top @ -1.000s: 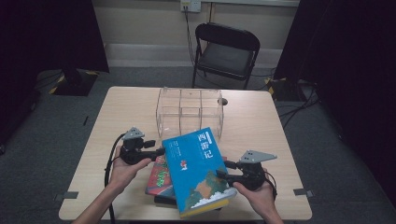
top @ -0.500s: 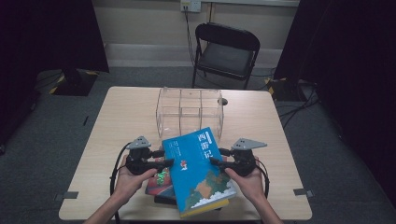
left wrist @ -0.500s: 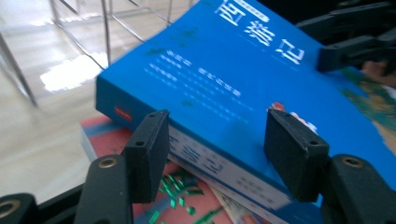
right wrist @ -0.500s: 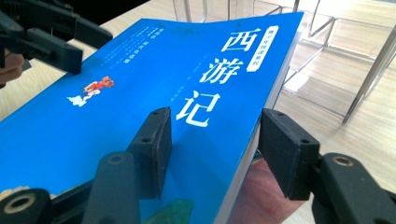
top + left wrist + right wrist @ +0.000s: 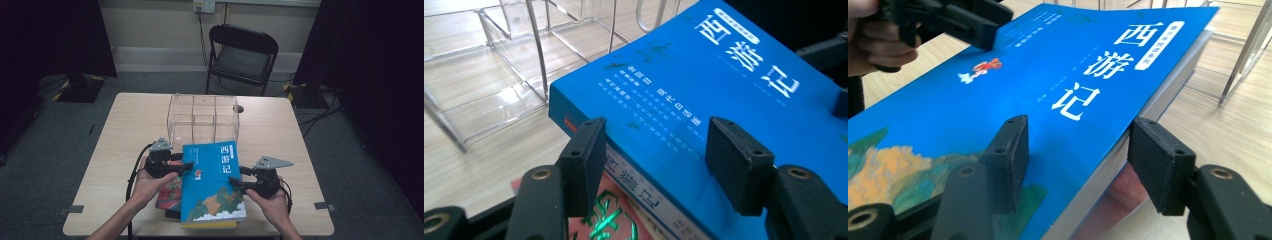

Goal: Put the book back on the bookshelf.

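**High view: thick blue book held by both long edges over the stack**

High view shows us the blue book [image 5: 212, 185] lying front cover up on top of a red book [image 5: 169, 190] and a dark one beneath, at the near edge of the counter [image 5: 125, 130], just in front of the clear acrylic organizer [image 5: 202, 119]. Our left gripper [image 5: 186, 165] bites the spine edge: in the left gripper view one pad sits at the spine's lower face, the other on the cover, and the jaws look clamped on it. Our right gripper [image 5: 1078, 145] straddles the page edge; its jaws have just been opening, and we see a gap below the page block, so we read that side as loose.

We judge the book heavy and stiff as a block, with a glossy, slippery cover. The page side may fan or sag, so the spine is the safer hold. A grip near mid-length on both edges should stop it twisting.
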A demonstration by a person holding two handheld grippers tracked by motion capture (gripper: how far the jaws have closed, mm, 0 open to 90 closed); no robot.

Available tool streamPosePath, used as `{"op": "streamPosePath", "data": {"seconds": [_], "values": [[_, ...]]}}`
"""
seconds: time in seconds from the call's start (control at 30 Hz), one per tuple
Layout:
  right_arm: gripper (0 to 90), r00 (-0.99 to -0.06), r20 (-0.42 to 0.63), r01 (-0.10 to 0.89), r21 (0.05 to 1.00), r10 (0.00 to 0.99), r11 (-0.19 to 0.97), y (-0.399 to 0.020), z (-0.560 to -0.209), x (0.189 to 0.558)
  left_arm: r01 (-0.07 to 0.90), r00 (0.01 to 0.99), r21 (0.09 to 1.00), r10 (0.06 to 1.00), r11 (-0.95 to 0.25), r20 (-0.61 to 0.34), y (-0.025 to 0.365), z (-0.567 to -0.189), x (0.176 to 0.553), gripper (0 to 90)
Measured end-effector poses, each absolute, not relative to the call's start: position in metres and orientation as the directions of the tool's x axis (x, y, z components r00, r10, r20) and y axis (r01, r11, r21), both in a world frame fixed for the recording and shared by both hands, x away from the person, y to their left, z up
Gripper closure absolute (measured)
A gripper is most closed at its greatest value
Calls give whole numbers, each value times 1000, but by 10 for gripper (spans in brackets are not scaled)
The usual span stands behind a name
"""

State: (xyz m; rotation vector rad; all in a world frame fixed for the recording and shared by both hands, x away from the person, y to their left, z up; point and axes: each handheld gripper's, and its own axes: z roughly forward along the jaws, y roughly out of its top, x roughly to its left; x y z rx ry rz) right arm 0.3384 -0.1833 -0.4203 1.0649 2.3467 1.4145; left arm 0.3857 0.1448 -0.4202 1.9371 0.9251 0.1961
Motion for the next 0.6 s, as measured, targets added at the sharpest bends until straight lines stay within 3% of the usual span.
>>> {"op": "streamPosePath", "data": {"seconds": [0.23,0.43,0.6], "values": [[426,-718,190,484,828,670,284,-186,-419,328,525,693,811,683,-260,-230,135,-421,391,385],[456,-720,214,488,832,661,263,-190,-422,332,566,687,799,652,-203,-321,144,-427,386,384],[471,-721,220,488,835,657,255,-190,-423,335,558,704,803,633,-211,-323,150,-428,374,381]]}}
